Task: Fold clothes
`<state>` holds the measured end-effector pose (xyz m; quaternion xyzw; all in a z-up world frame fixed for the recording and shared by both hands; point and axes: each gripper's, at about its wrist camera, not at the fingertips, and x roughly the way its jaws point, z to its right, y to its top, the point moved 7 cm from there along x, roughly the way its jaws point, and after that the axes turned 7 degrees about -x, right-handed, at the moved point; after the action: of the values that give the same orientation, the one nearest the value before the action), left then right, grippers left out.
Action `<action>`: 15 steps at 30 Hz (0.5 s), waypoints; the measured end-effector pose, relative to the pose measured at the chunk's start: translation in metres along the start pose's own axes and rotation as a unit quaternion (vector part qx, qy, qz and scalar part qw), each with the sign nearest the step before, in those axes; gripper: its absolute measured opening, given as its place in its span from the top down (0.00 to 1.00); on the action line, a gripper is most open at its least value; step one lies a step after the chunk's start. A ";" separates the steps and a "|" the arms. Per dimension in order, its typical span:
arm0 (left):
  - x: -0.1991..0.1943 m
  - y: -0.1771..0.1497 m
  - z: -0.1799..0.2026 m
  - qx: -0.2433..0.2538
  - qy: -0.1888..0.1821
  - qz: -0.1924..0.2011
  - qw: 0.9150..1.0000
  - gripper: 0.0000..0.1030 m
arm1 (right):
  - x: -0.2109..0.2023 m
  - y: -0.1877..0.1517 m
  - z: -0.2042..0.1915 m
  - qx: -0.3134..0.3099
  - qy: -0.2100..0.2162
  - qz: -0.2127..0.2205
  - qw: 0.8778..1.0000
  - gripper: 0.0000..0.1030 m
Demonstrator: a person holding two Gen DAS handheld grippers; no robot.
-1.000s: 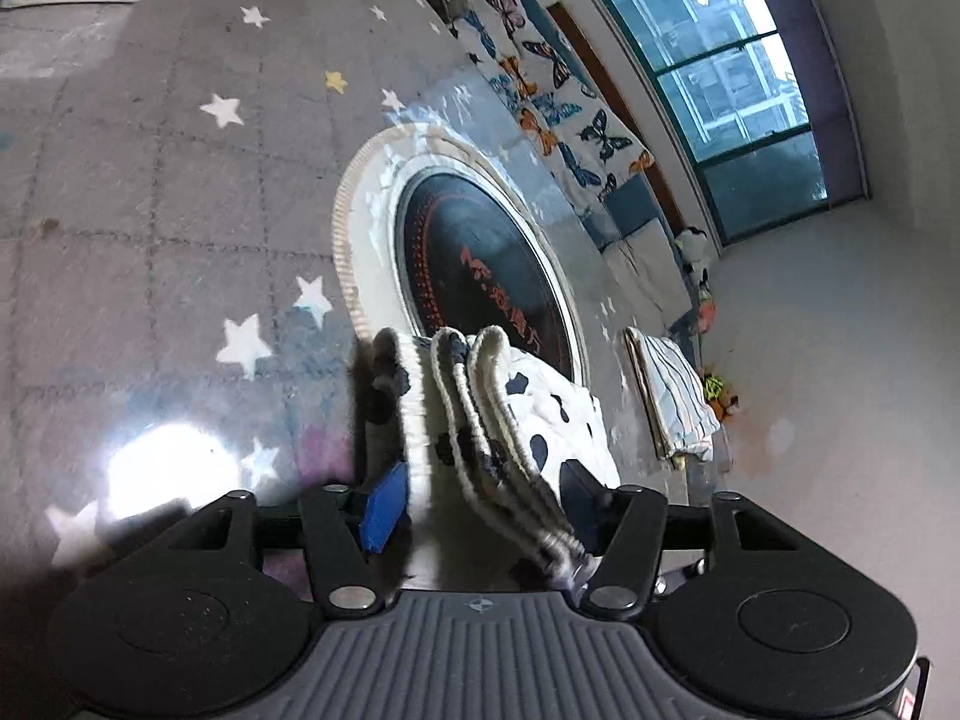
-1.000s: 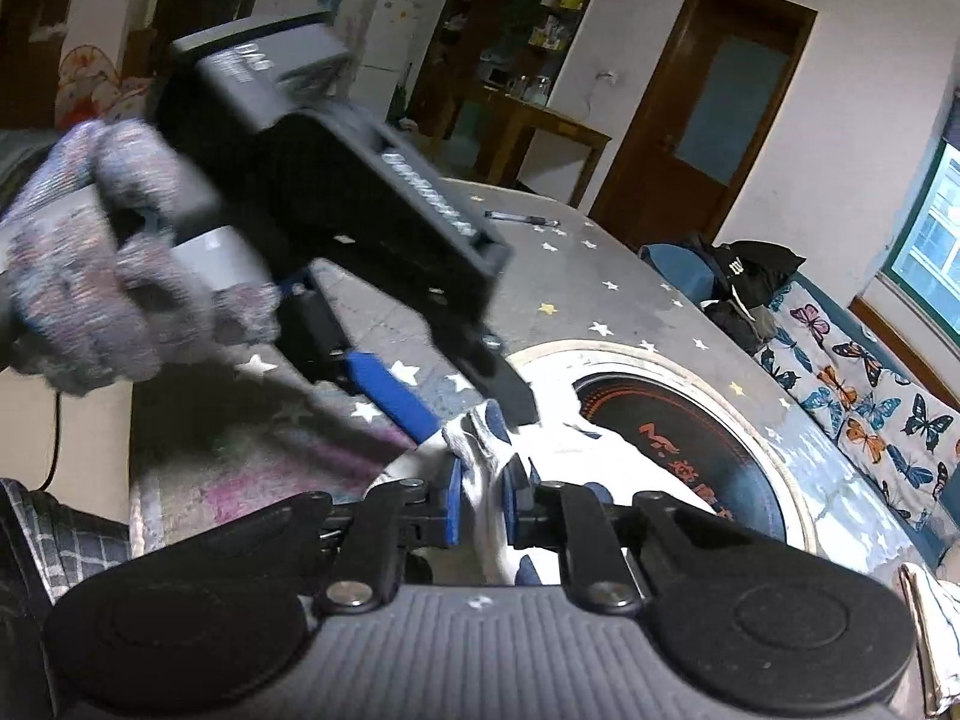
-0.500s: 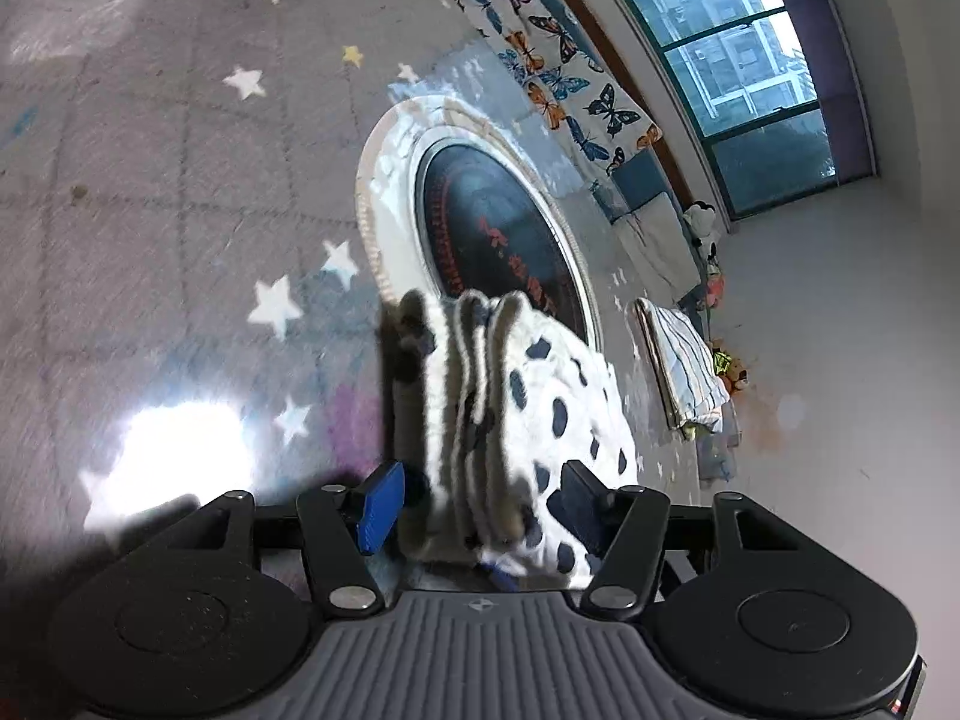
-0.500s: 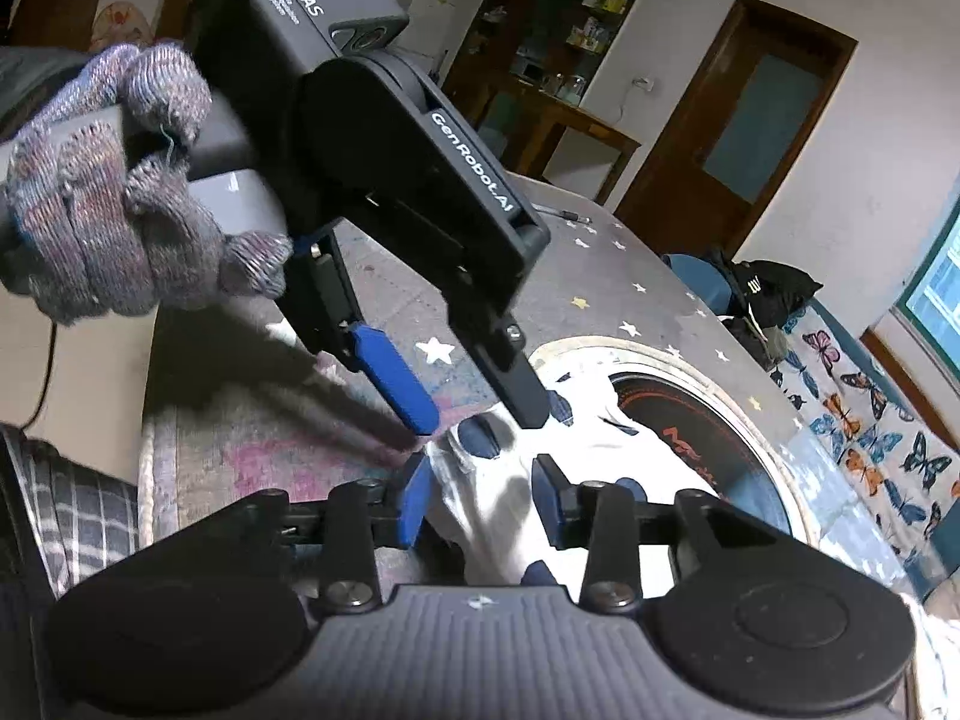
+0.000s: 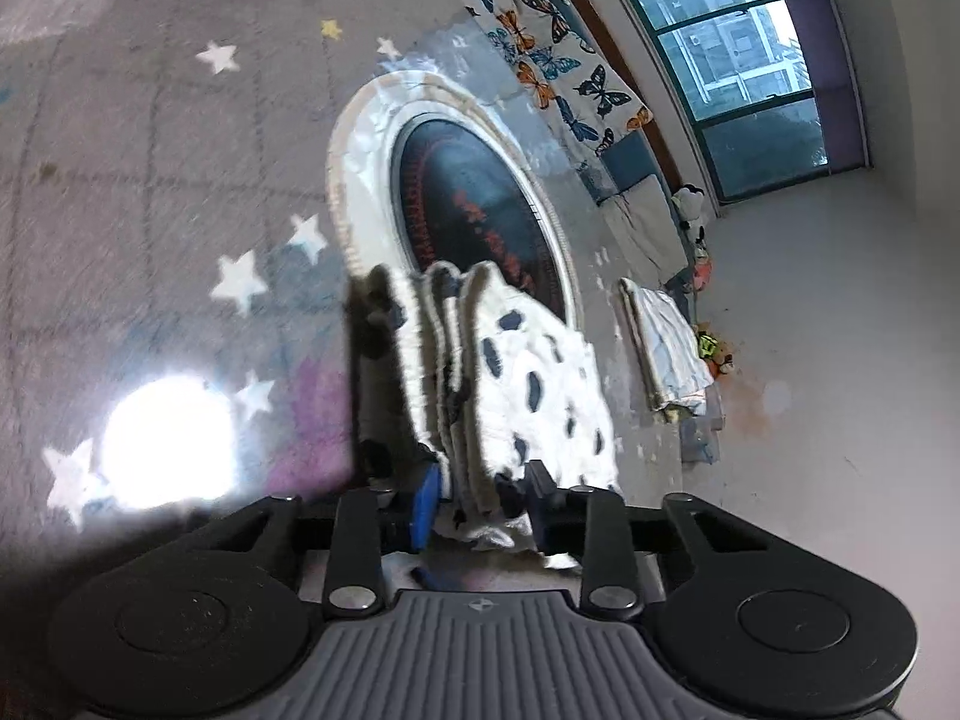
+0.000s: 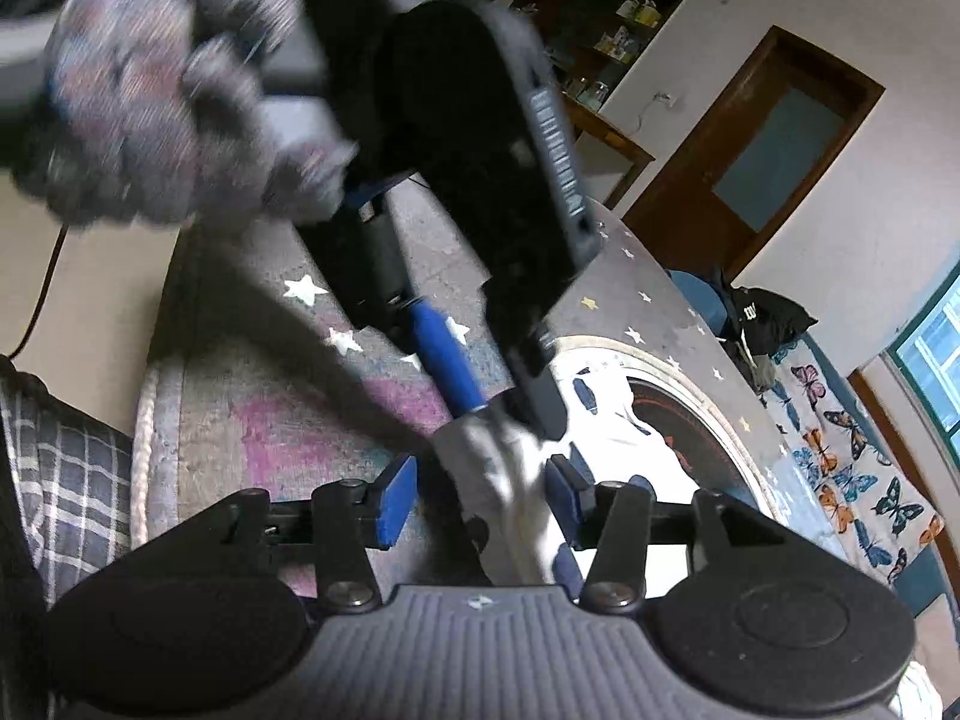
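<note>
A white garment with dark blue spots [image 5: 528, 378] lies folded in several layers on the star-patterned table cover [image 5: 150, 180]. My left gripper [image 5: 480, 504] is shut on the stacked folded edge of it. In the right wrist view the left gripper [image 6: 510, 408] pinches that same edge of the spotted garment [image 6: 510, 468], which runs between my right gripper's fingers. My right gripper [image 6: 480, 498] is open, with its pads apart on either side of the cloth.
A round black hotplate [image 5: 480, 204] with a pale rim sits in the table beyond the garment. A folded striped cloth [image 5: 666, 348] lies at the far table edge. A butterfly-print sofa [image 6: 852, 468] stands behind. The gloved hand [image 6: 168, 120] holds the left gripper.
My right gripper has opened and let go of the garment. My left gripper has closed on the folded edge. The left gripper has risen in the right wrist view.
</note>
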<state>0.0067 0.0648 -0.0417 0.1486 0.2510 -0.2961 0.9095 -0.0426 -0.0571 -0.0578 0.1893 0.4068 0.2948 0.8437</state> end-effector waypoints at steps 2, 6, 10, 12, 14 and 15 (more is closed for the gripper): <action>-0.001 0.003 0.006 0.003 -0.003 -0.002 1.000 0.73 | 0.004 -0.001 0.000 -0.005 -0.010 -0.001 1.000 0.52; 0.000 0.007 0.011 -0.003 -0.005 -0.008 1.000 0.73 | 0.011 -0.002 -0.001 -0.014 -0.030 -0.003 0.999 0.53; 0.003 0.009 0.013 -0.013 -0.008 -0.014 1.000 0.73 | 0.018 -0.002 0.000 -0.016 -0.047 -0.003 0.999 0.55; 0.002 0.009 0.010 -0.014 -0.008 -0.015 1.000 0.73 | 0.017 -0.001 0.004 -0.001 -0.048 0.001 0.999 0.67; 0.002 0.011 0.010 -0.013 -0.011 -0.012 1.000 0.72 | 0.017 -0.001 0.007 0.014 -0.050 0.005 0.999 0.72; 0.002 0.012 0.009 -0.014 -0.014 -0.008 1.000 0.70 | 0.016 0.000 0.010 0.020 -0.049 0.007 0.999 0.74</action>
<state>0.0181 0.0695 -0.0340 0.1300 0.2433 -0.3024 0.9124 -0.0265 -0.0475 -0.0617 0.2237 0.3693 0.2826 0.8566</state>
